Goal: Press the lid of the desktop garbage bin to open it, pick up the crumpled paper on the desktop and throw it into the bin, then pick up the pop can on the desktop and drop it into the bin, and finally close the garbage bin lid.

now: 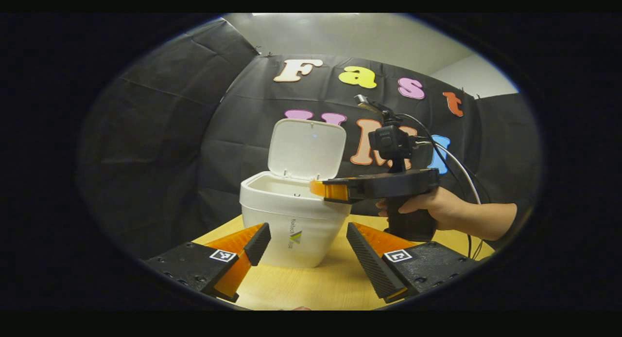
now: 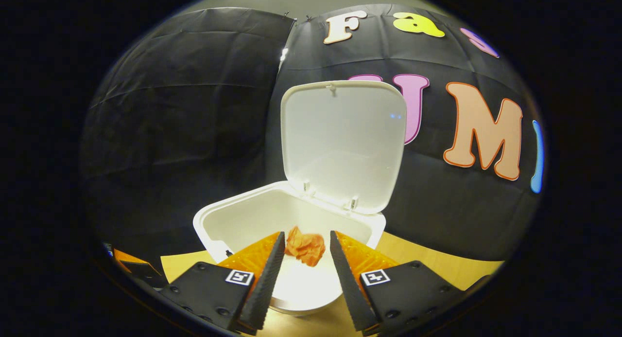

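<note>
Orange crumpled paper (image 2: pixel 305 248) sits between my right gripper's (image 2: pixel 306 259) spread fingers, apart from both, over the white bin's (image 1: pixel 291 220) open mouth, lid (image 2: pixel 342 145) upright behind. My left gripper (image 1: pixel 306 242) is spread near the bin on the wooden table (image 1: pixel 320 288).

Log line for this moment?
bin: lid open | crumpled paper: between open right tongs, over bin | left tongs: open, empty
</note>
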Available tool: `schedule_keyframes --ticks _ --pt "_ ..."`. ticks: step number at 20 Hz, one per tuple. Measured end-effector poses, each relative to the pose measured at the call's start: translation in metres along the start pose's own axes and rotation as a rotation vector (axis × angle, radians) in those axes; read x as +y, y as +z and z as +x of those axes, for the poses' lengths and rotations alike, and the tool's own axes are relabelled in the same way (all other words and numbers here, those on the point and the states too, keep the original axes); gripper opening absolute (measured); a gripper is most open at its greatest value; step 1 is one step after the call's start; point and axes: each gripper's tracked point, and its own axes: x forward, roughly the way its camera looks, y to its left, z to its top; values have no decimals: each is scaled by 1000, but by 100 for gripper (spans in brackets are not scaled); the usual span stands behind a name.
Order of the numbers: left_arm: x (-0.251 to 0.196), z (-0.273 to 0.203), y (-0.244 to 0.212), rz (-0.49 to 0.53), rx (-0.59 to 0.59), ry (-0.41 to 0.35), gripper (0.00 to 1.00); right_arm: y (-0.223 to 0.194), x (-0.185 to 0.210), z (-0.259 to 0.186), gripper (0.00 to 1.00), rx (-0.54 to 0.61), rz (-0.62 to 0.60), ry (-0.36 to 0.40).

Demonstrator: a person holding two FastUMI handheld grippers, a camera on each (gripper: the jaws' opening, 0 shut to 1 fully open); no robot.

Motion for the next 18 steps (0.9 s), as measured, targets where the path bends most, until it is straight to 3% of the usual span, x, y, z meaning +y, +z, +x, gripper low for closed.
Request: schedule_keyframes --ticks 1,5,11,13,17,18 --pt "-3 0 0 6 -2 -3 94 1 -1 -2 80 -12 6 -5" --pt "-25 1 -1 36 -15 -22 94 23 -41 -48 96 -109 45 -67" --pt "-91 2 -32 81 2 -89 94 10 -169 -179 100 -269 88 -304" --pt "-117 1 -46 80 19 -121 94 -4 -206 -226 96 -301 99 -387" --pt "-154 5 -80 107 47 -150 94 -51 -260 -305 100 -317 127 -527" --pt "-160 6 -92 112 68 -149 94 -68 -269 -319 96 -307 141 -549"
